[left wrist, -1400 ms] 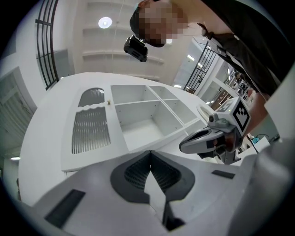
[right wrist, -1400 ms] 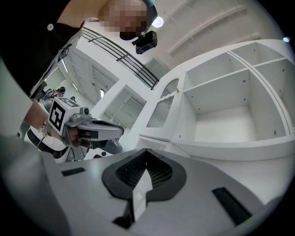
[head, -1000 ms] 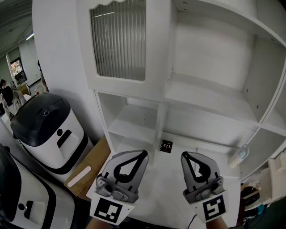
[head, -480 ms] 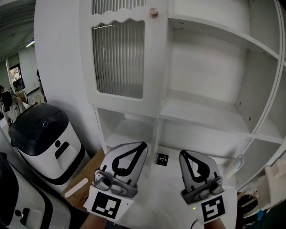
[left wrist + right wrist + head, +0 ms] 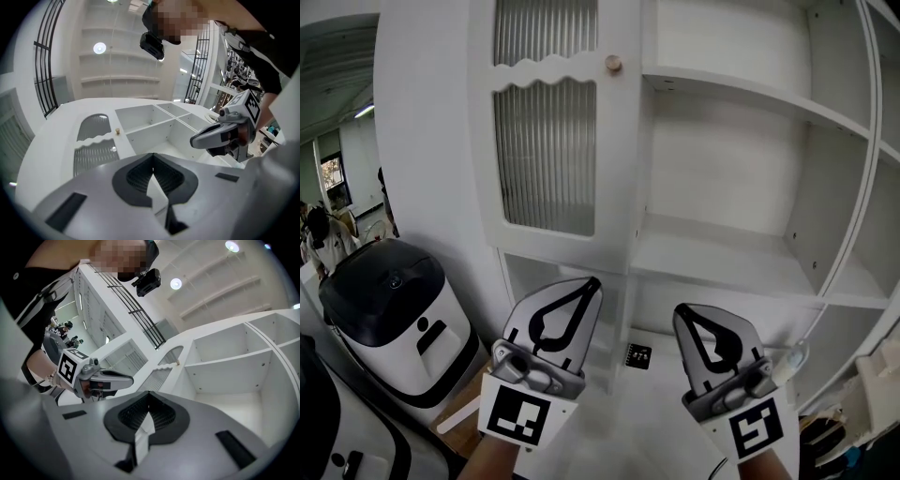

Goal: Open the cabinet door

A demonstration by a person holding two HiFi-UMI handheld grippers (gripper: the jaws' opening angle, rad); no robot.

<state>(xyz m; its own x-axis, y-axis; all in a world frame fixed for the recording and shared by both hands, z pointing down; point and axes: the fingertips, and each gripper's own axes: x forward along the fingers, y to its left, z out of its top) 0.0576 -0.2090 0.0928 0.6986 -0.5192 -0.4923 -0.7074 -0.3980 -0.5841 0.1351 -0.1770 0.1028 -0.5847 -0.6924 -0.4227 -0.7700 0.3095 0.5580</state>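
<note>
The cabinet door (image 5: 548,141) stands closed at the far left of a tall white cabinet (image 5: 422,141). It has ribbed glass panels, and a small round knob (image 5: 613,64) sits near its right edge. To its right the cabinet's open shelves (image 5: 727,248) are bare and white.

The left tongs (image 5: 593,281) are clenched, tips pressed together with nothing between them. They are held up below the door and well apart from the knob. The right tongs (image 5: 679,310) are just beside them to the right. They too are clenched and empty, and they point toward the open shelves. Neither pair touches the cabinet.

Beneath both lies a white tabletop (image 5: 619,422) with a small black tag (image 5: 637,355) on it at the foot of the cabinet. At the near left stands a rounded black-and-white machine (image 5: 394,300). Far off at the left edge, people (image 5: 319,230) show in the room. A round ceiling light (image 5: 99,47) glows overhead.
</note>
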